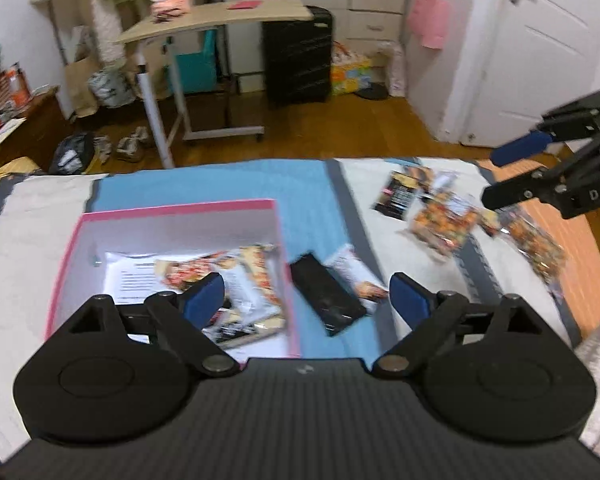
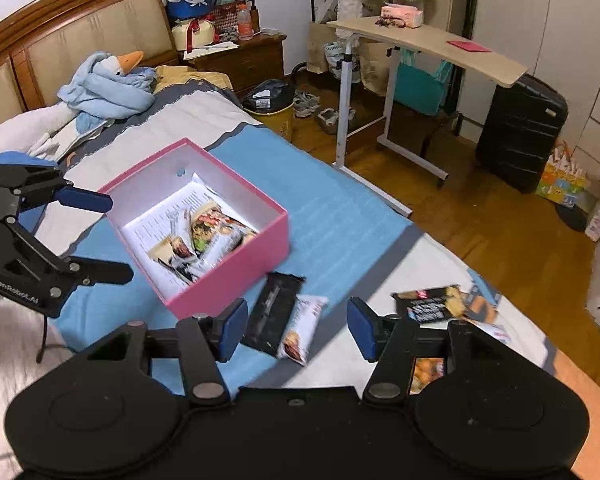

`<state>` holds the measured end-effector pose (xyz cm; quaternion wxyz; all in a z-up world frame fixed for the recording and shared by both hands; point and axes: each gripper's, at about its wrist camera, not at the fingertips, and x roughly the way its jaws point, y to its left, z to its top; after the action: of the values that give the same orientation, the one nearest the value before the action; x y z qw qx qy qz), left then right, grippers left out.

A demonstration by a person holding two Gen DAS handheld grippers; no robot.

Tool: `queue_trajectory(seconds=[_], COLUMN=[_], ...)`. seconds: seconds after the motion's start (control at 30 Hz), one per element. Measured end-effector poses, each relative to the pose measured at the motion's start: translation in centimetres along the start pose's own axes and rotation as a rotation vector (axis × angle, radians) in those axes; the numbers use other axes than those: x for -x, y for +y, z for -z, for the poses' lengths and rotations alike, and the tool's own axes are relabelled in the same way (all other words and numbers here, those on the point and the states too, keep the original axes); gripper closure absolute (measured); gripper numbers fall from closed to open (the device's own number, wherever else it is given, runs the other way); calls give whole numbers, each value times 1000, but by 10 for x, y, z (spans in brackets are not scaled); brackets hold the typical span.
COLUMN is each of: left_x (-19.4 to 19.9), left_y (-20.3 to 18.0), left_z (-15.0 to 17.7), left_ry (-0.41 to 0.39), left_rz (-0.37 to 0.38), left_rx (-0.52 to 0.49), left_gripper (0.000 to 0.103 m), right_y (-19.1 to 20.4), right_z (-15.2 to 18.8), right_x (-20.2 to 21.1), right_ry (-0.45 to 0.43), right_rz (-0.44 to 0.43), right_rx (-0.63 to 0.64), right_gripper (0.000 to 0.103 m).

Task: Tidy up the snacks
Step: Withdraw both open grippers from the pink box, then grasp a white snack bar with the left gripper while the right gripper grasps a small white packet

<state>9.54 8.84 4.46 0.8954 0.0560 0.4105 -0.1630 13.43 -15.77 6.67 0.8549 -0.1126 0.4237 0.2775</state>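
Left wrist cam: sits above my left gripper (image 1: 306, 298), close over the bed (image 1: 316, 200), tilted down and facing the door (image 1: 540, 52) side of the room. Right wrist cam: above my right gripper (image 2: 298, 330), similar height, facing the headboard (image 2: 60, 40) and rolling desk (image 2: 424, 44). Shared: pink box (image 1: 172, 216) (image 2: 228, 280), black packet (image 1: 326, 300) (image 2: 274, 312), white packet (image 1: 358, 276) (image 2: 302, 328), desk, suitcase (image 1: 298, 54) (image 2: 520, 132). Each cam catches the other gripper at frame edge.
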Motion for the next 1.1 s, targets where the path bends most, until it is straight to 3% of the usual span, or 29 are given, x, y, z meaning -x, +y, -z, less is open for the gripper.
queue_trajectory(seconds=[0.2, 0.5, 0.73, 0.83, 1.03, 1.1], left_x=[-15, -82, -140, -164, -204, -216], left_y=[-44, -77, -82, -83, -82, -77], left_z=[-4, -12, -14, -13, -8, -6], left_ry=[40, 85, 134, 130, 146, 173], left_rz=[40, 94, 48, -10, -57, -57], left_rx=[-17, 44, 62, 77, 71, 89], left_gripper=[9, 9, 12, 12, 13, 17], right_y=[-30, -96, -159, -180, -225, -236], right_z=[21, 13, 37, 52, 75, 81], right_x=[11, -36, -91, -109, -144, -156], right_ry=[-22, 70, 88, 83, 55, 49], right_rz=[18, 56, 63, 101, 153, 166], right_rx=[-74, -321, -566, -608, -705, -715], right_gripper=[28, 27, 28, 28, 29, 29])
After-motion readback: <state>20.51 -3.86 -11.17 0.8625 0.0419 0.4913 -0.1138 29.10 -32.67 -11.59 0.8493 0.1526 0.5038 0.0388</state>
